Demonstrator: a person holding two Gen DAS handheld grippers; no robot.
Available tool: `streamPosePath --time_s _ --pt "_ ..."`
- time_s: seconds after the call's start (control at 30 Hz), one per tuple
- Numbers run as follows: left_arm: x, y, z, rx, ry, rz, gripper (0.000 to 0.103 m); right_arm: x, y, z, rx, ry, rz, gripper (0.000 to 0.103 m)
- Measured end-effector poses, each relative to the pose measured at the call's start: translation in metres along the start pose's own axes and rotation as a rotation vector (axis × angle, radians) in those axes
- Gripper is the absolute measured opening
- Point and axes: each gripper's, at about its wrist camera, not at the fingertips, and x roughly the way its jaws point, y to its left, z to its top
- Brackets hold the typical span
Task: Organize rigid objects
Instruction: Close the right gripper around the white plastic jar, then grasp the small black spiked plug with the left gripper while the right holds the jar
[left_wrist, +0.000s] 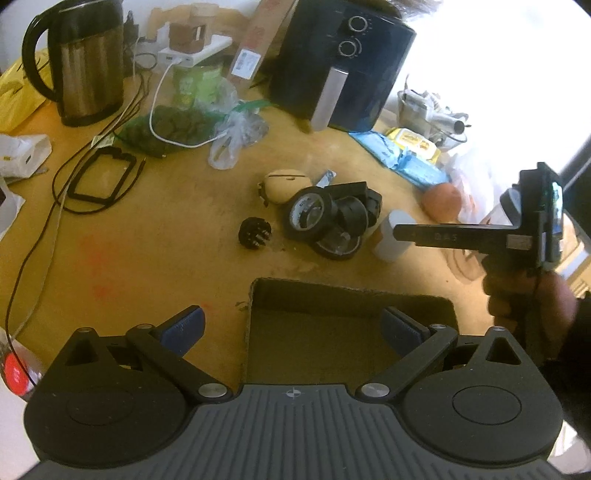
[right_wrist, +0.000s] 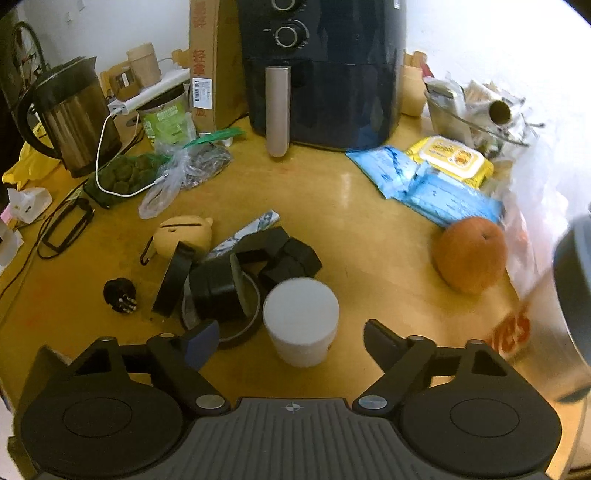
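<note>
A white lidded jar (right_wrist: 301, 321) stands on the yellow table between the fingers of my right gripper (right_wrist: 290, 338). The jaws are open and a gap shows on each side of the jar. Left of it lies a pile of black things: a tape roll (right_wrist: 173, 280), a round black part (right_wrist: 218, 291) and blocky pieces (right_wrist: 288, 254). A tan case (right_wrist: 184, 232) and a small black pronged piece (right_wrist: 120, 295) lie nearby. My left gripper (left_wrist: 295, 325) hangs open over an open cardboard box (left_wrist: 351, 295), with nothing between its fingers. The left wrist view shows the right gripper (left_wrist: 406, 232) reaching the jar (left_wrist: 388, 243) from the right.
An orange (right_wrist: 469, 254) sits right of the jar, with blue and yellow wipe packs (right_wrist: 436, 177) behind it. A dark air fryer (right_wrist: 321, 74), a kettle (right_wrist: 70, 118), bags, cables and a plastic bag (right_wrist: 535, 295) crowd the back and sides. A hand (left_wrist: 528, 299) holds the right gripper.
</note>
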Motion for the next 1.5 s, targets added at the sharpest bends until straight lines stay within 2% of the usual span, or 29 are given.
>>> streamPosePath --time_s 0.2,0.27,0.47,0.6,0.9,1.03,1.23,1.5 --pt "0.002 -0.003 0.004 0.003 -0.003 0.01 0.103 0.028 -0.003 0.006 -0.018 0.018 -0.018 0.068" --pt "0.003 -0.002 0.005 -0.002 -0.004 0.011 0.103 0.037 -0.004 0.006 -0.022 0.032 -0.022 0.058" --pt "0.008 0.0 0.014 -0.002 -0.005 0.02 0.103 0.055 -0.002 0.012 -0.073 0.073 -0.014 0.057" --pt "0.01 0.003 0.019 -0.013 -0.012 0.026 0.103 0.056 -0.008 0.016 -0.016 0.079 -0.03 0.057" --pt "0.01 0.002 0.026 -0.017 -0.012 0.018 0.103 0.003 -0.019 0.019 -0.003 0.046 -0.057 0.057" --pt "0.014 0.002 0.031 -0.011 -0.006 0.008 0.103 -0.027 -0.023 0.021 -0.003 0.025 -0.038 0.057" --pt "0.024 0.001 0.039 0.023 -0.006 0.009 0.103 -0.065 -0.02 0.016 -0.014 -0.006 -0.026 0.057" --pt "0.047 0.009 0.052 0.099 -0.016 0.036 0.103 -0.088 -0.022 -0.004 0.028 -0.014 -0.017 0.057"
